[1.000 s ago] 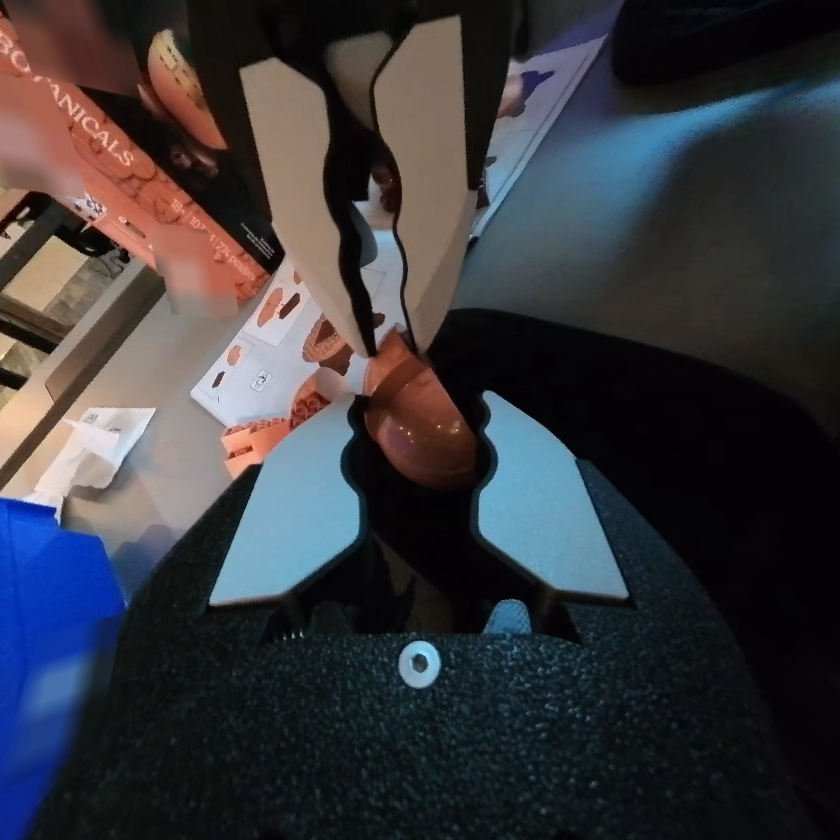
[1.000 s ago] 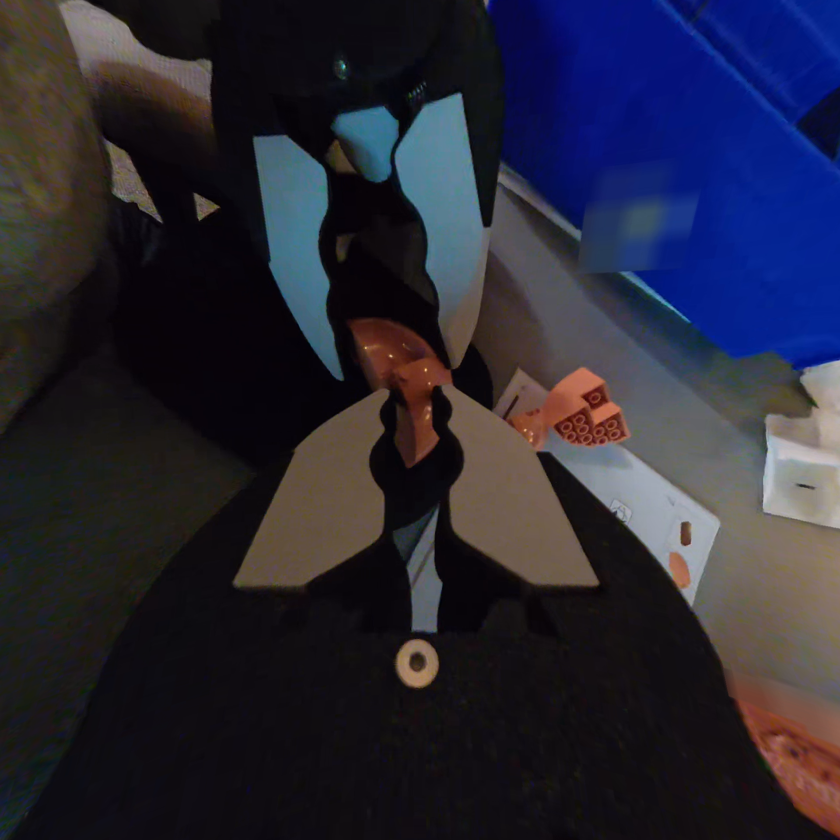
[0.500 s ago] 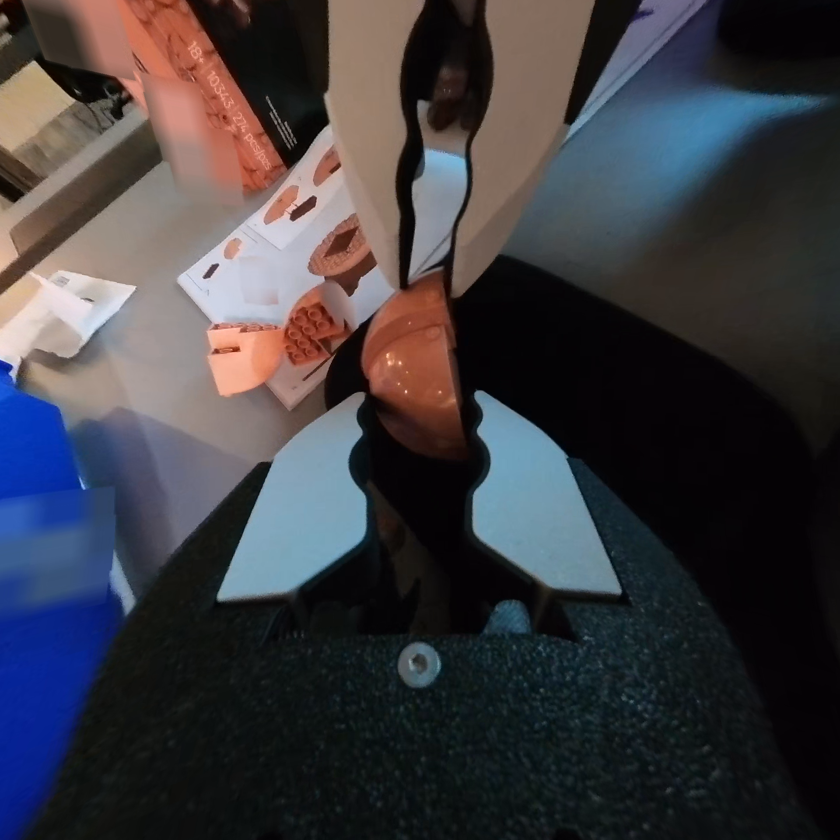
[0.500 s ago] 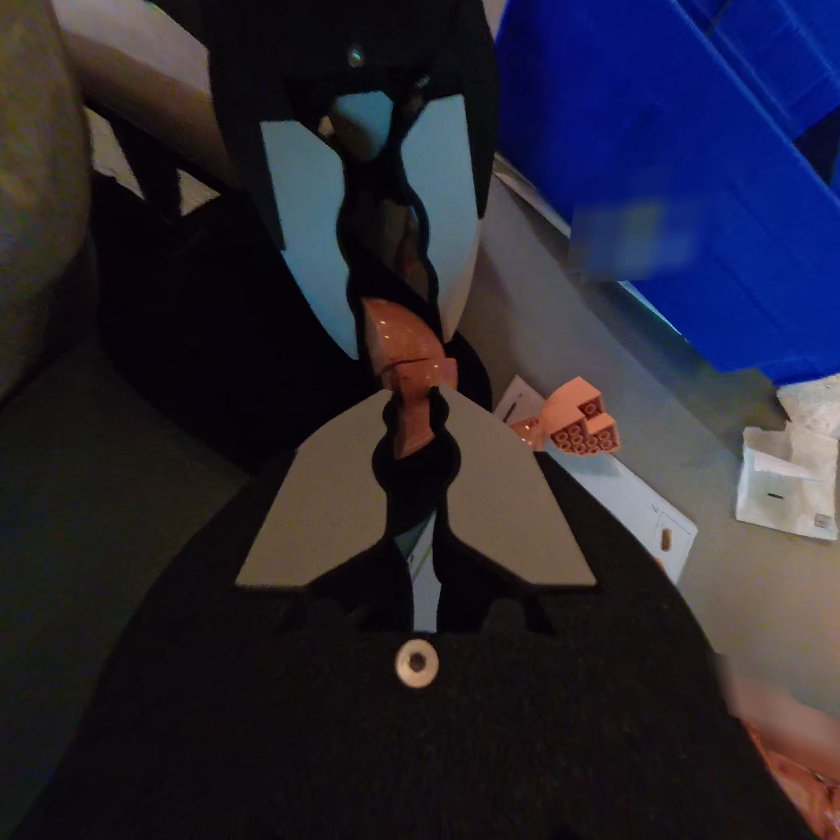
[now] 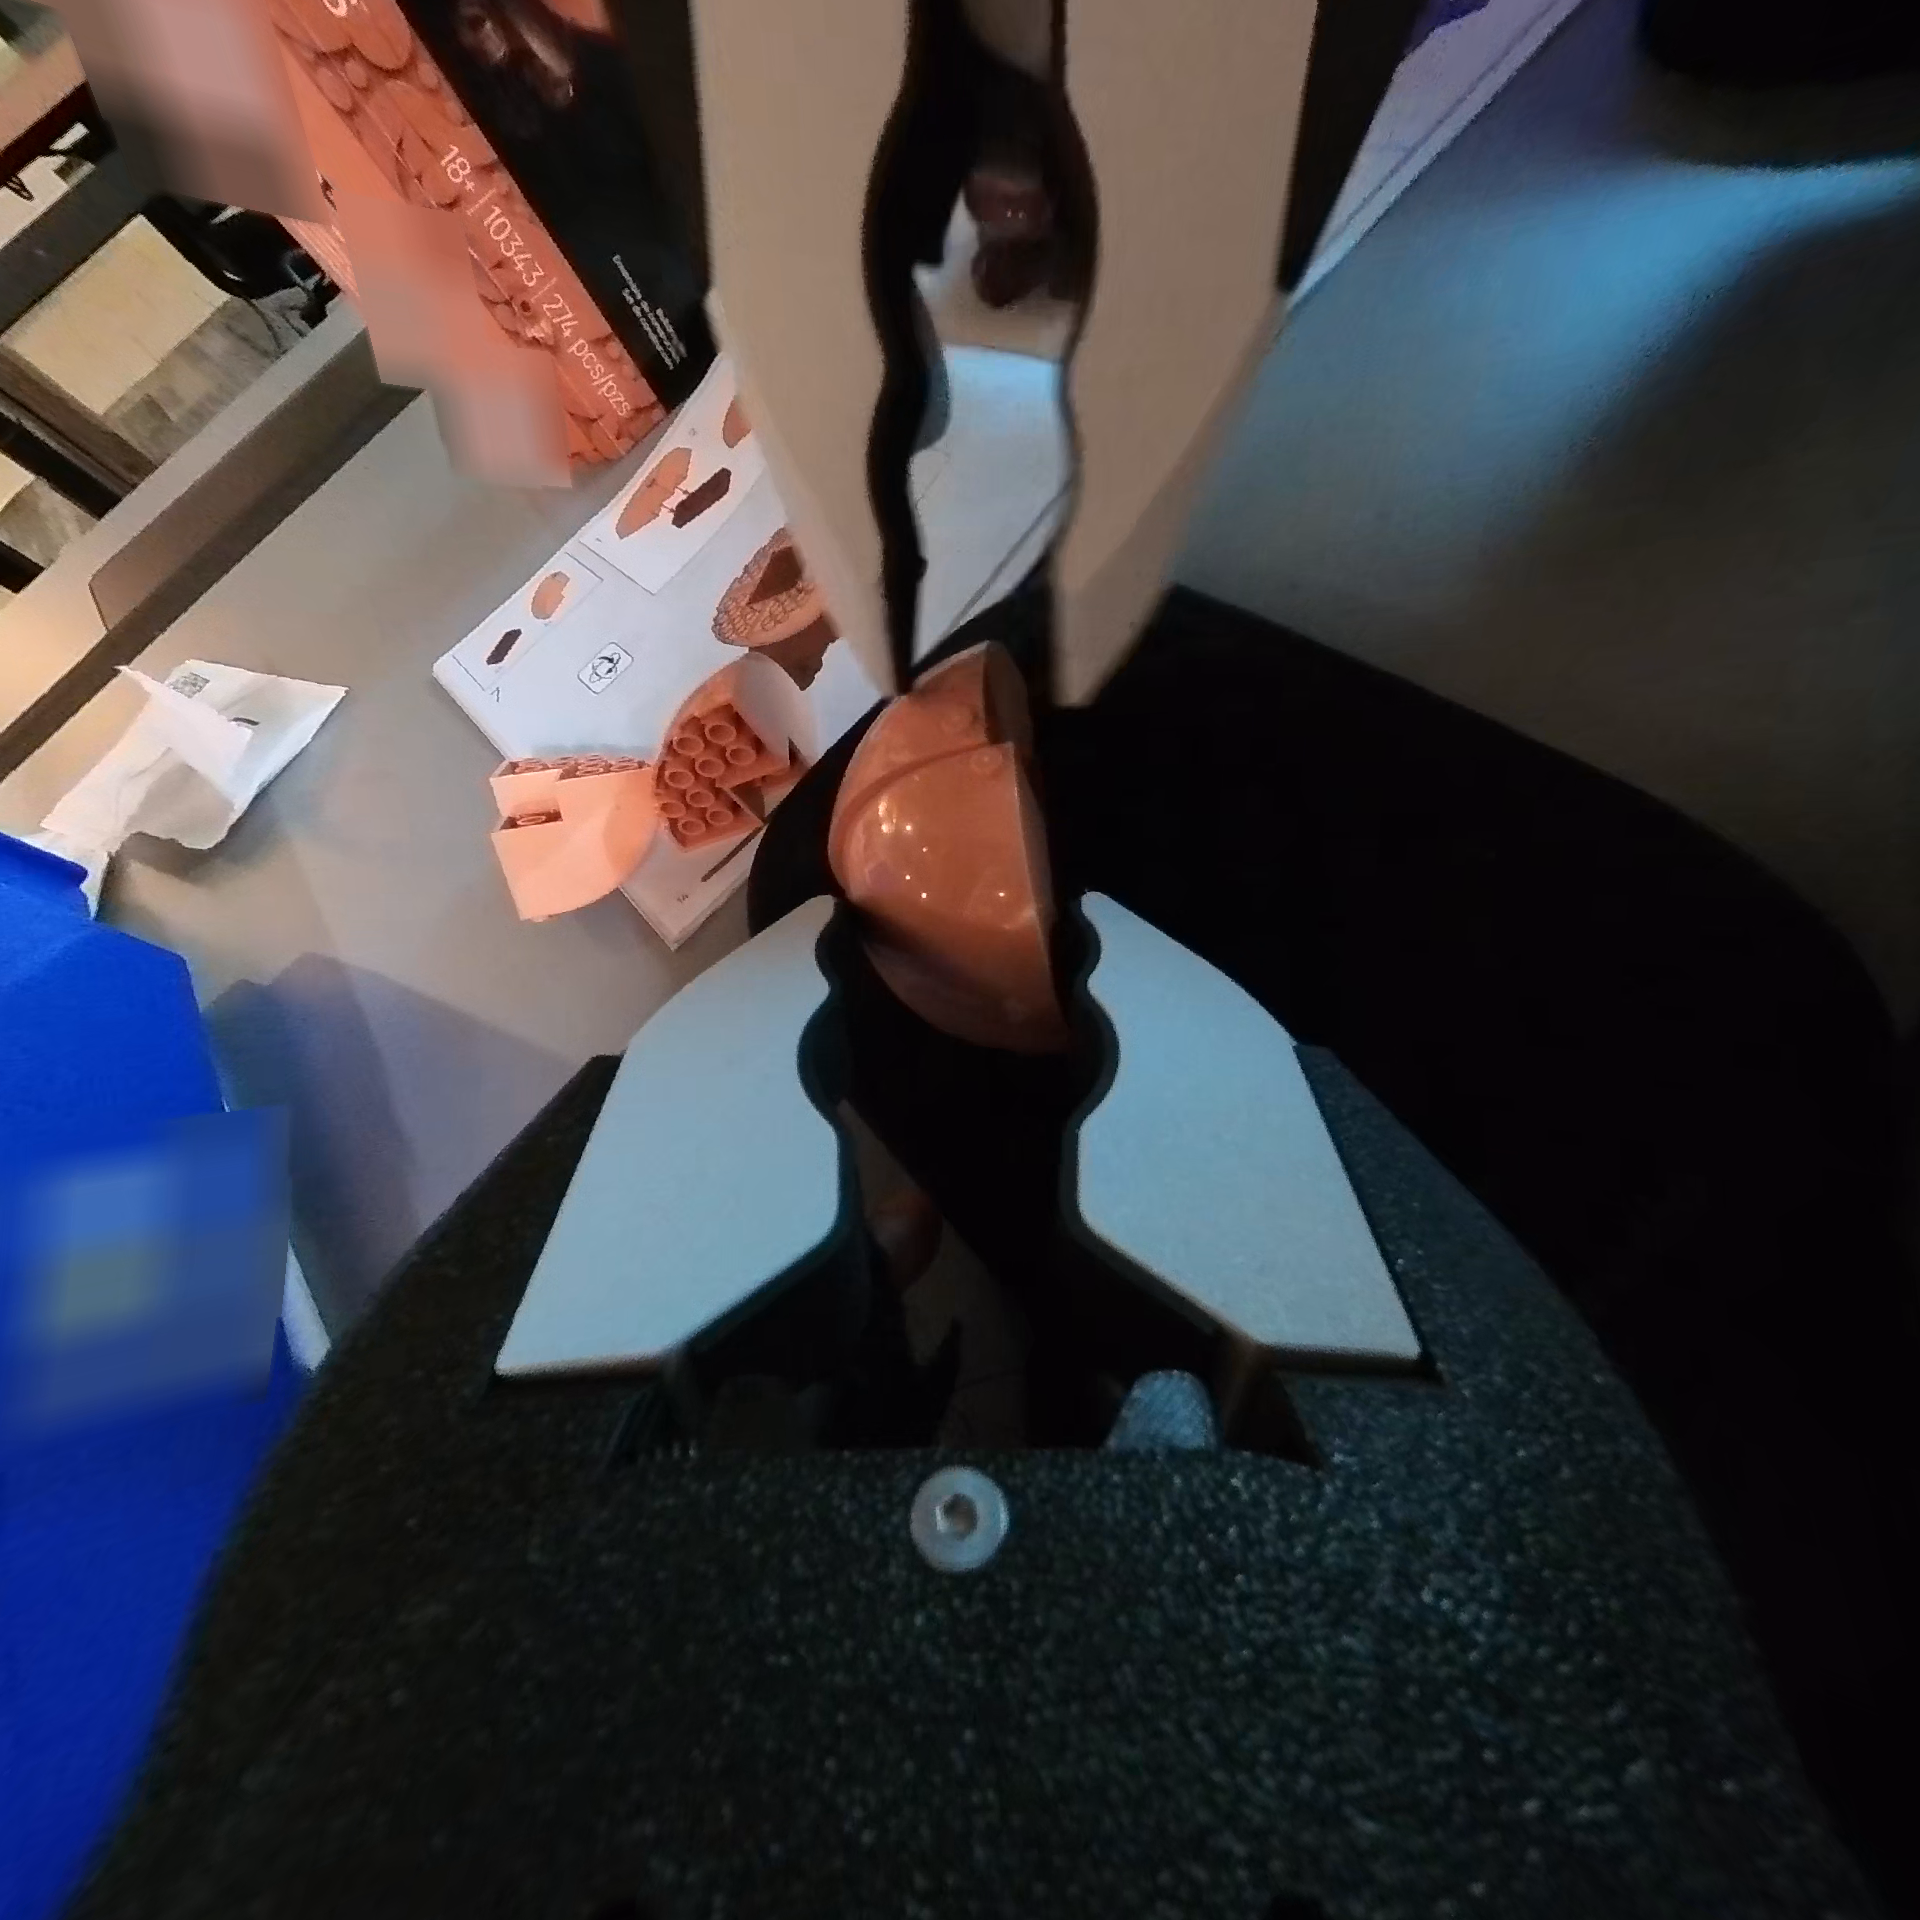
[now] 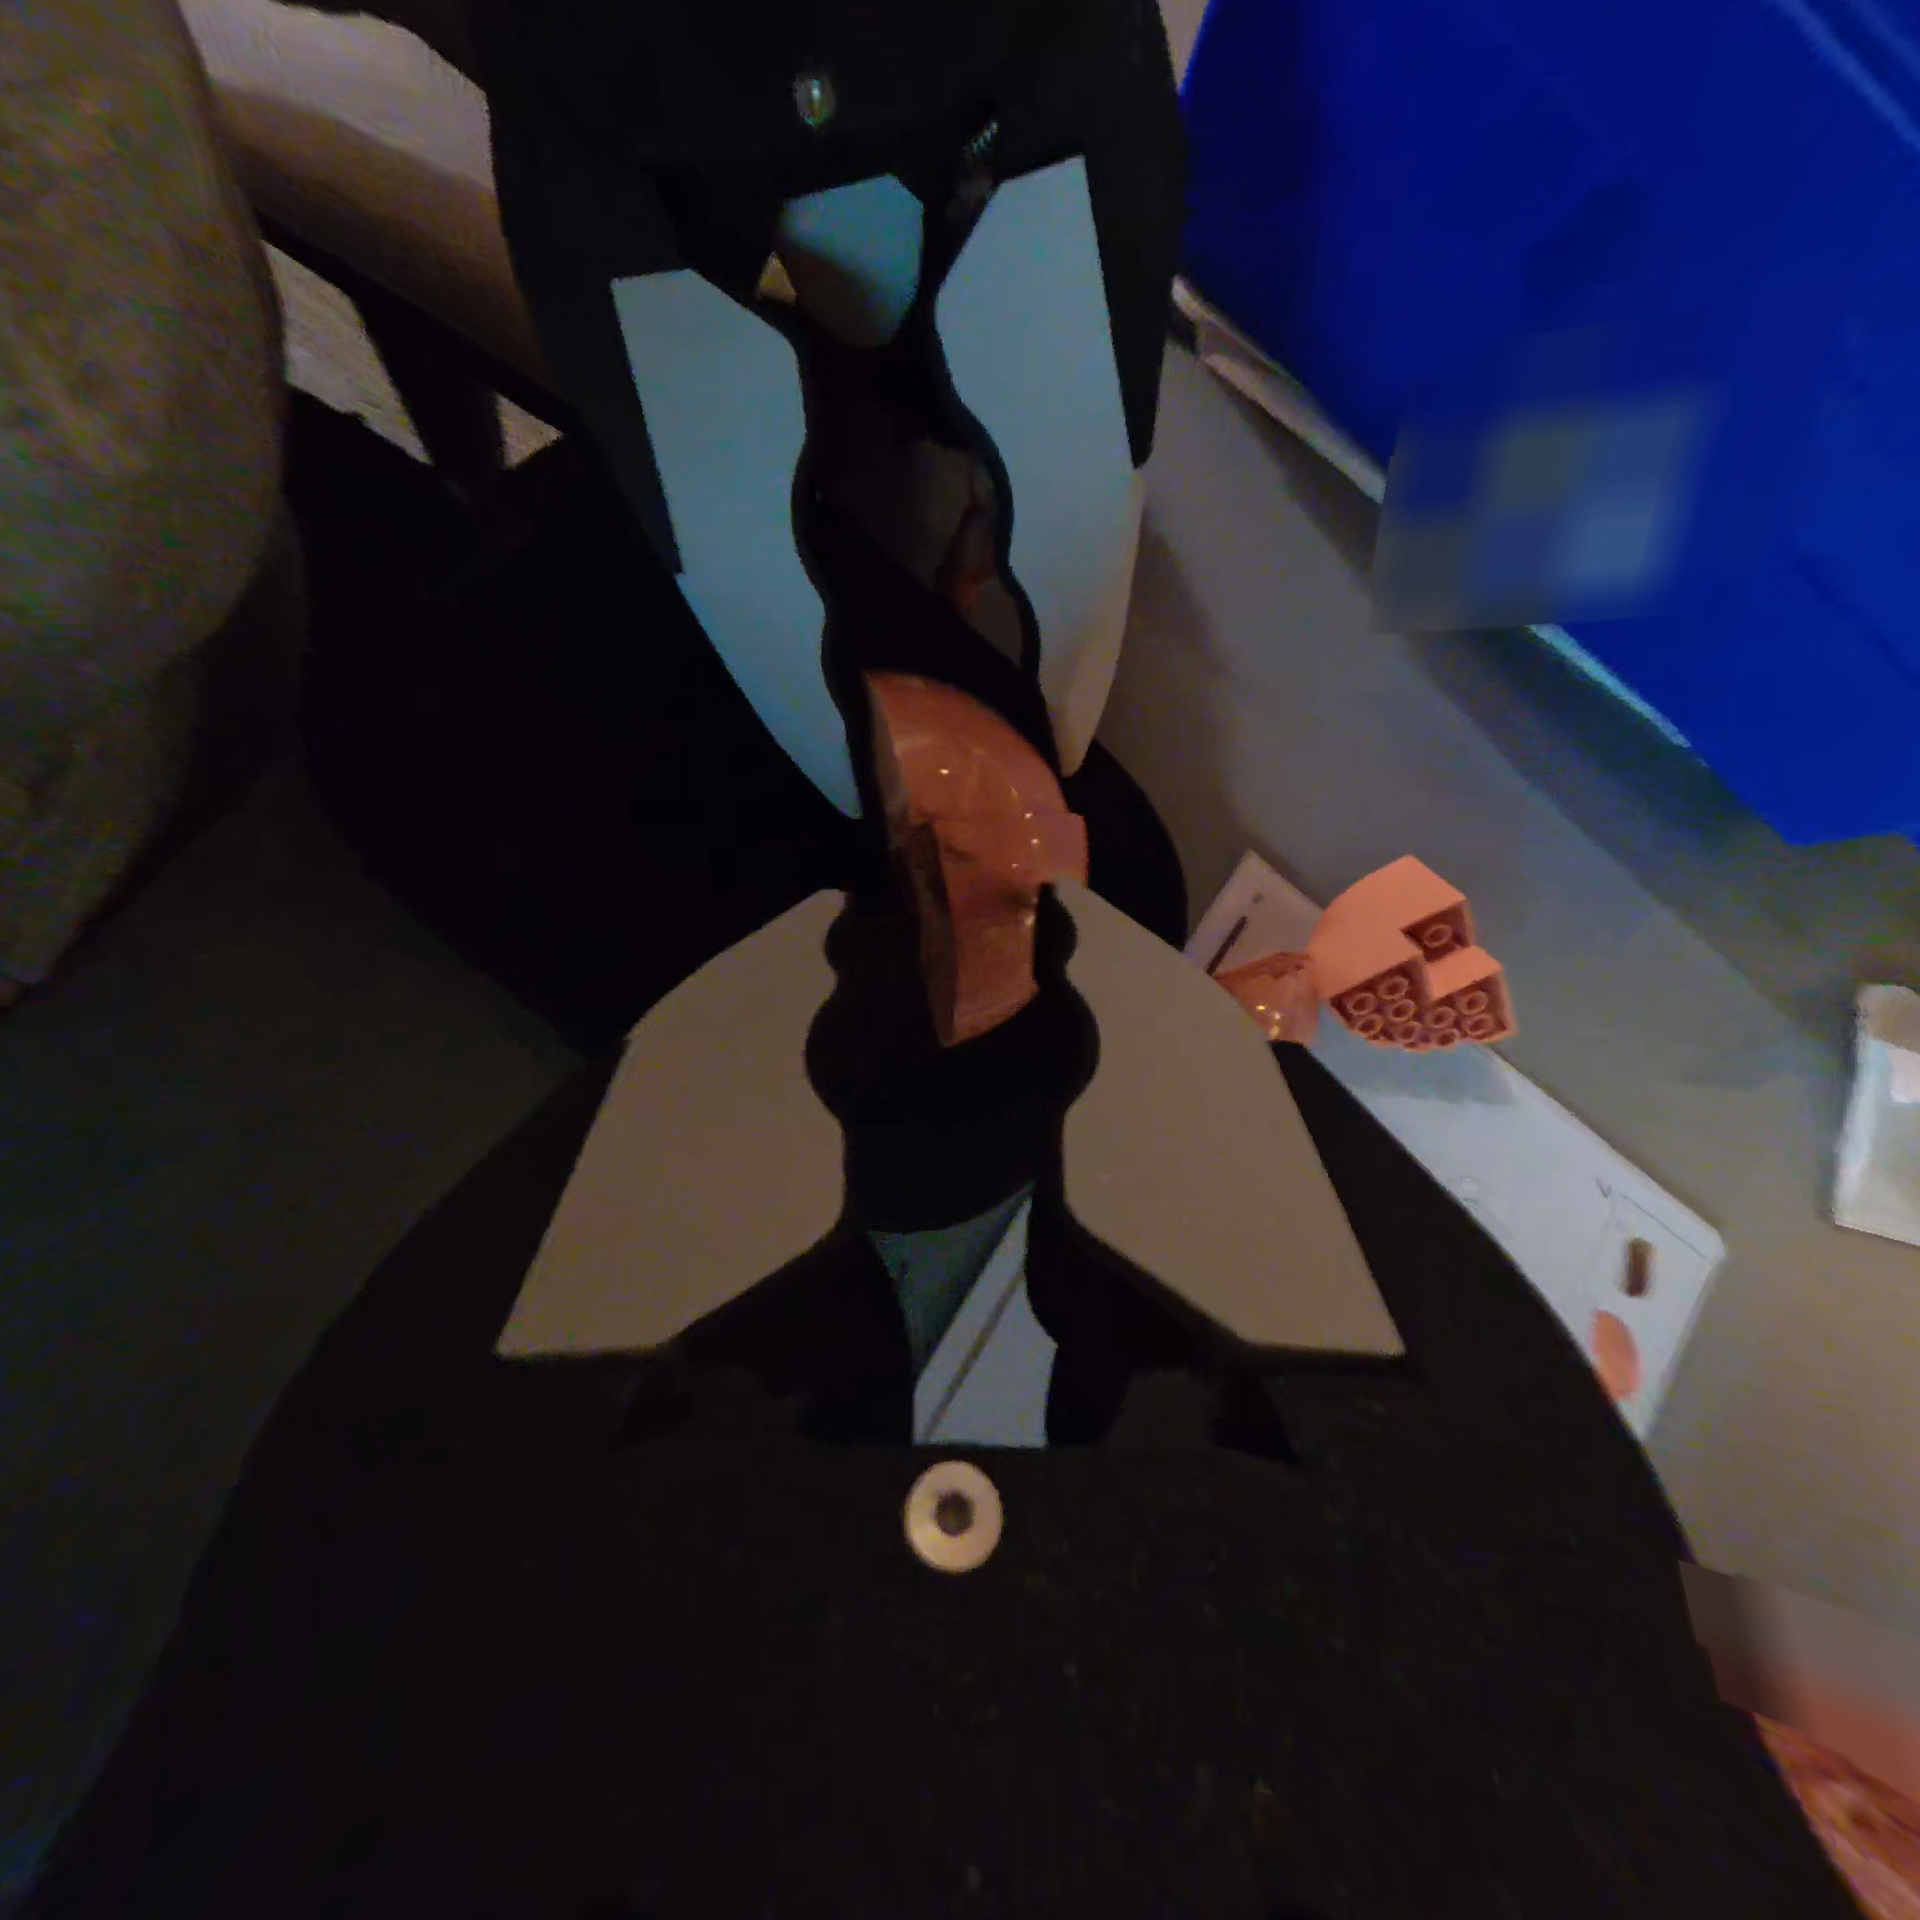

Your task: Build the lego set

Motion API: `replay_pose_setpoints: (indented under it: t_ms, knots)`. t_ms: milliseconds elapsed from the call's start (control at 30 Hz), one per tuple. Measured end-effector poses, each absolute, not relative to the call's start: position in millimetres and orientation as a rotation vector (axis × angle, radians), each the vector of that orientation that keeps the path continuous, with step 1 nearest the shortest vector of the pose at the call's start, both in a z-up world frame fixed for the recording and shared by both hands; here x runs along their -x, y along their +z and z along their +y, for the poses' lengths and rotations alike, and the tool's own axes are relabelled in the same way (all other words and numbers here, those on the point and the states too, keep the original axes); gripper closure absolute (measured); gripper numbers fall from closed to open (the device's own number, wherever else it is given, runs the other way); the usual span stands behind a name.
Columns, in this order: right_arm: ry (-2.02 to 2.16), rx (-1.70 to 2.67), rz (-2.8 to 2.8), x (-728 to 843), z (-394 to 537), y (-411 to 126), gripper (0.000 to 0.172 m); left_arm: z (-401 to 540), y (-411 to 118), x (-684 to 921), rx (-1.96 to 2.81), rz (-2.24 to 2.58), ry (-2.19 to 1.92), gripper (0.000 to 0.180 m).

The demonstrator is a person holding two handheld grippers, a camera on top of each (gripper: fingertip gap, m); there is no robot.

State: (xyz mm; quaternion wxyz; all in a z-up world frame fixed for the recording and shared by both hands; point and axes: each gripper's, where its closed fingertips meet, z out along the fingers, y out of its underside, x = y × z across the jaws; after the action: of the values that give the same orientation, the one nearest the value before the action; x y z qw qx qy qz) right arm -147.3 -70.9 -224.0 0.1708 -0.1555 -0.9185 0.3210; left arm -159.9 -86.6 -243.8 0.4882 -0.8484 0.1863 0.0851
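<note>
Above a grey tabletop (image 5: 343, 914), both sets of jaws meet on one glossy, domed brown brick assembly (image 5: 940, 862): left gripper (image 5: 956, 1023) clamped on it; right gripper's (image 6: 951, 971) contact is unclear. Studded pink bricks (image 5: 644, 810) lie on a booklet (image 5: 613, 582).

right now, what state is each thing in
left tool: shut on brown dome
right tool: open, fingers astride the dome's tip
brown dome: two pieces joined, held aloft
pink bricks: loose, at the booklet's edge
booklet: open flat
white bag: crumpled
</note>
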Motion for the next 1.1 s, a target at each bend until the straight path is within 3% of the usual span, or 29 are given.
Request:
replay_pose_setpoints:
  t_ms: [67,267,467,1100]
  knots:
    - [0.967,0.487,-2.661,149.5,-67.7,-230.1,0.131,-86.6,-243.8,159.8,2.062,0.454,0.206,0.142]
    - [1.135,0.496,-2.691,153.9,-67.4,-229.0,0.148,-86.5,-243.7,159.9,2.060,0.457,0.216,0.142]
    - [1.058,0.498,-2.658,153.7,-66.8,-230.5,0.148,-85.9,-243.9,159.8,2.062,0.461,0.212,0.142]
    - [0.453,0.314,-2.656,154.8,-65.3,-238.0,0.147,-84.9,-245.9,160.4,2.071,0.463,0.238,0.142]
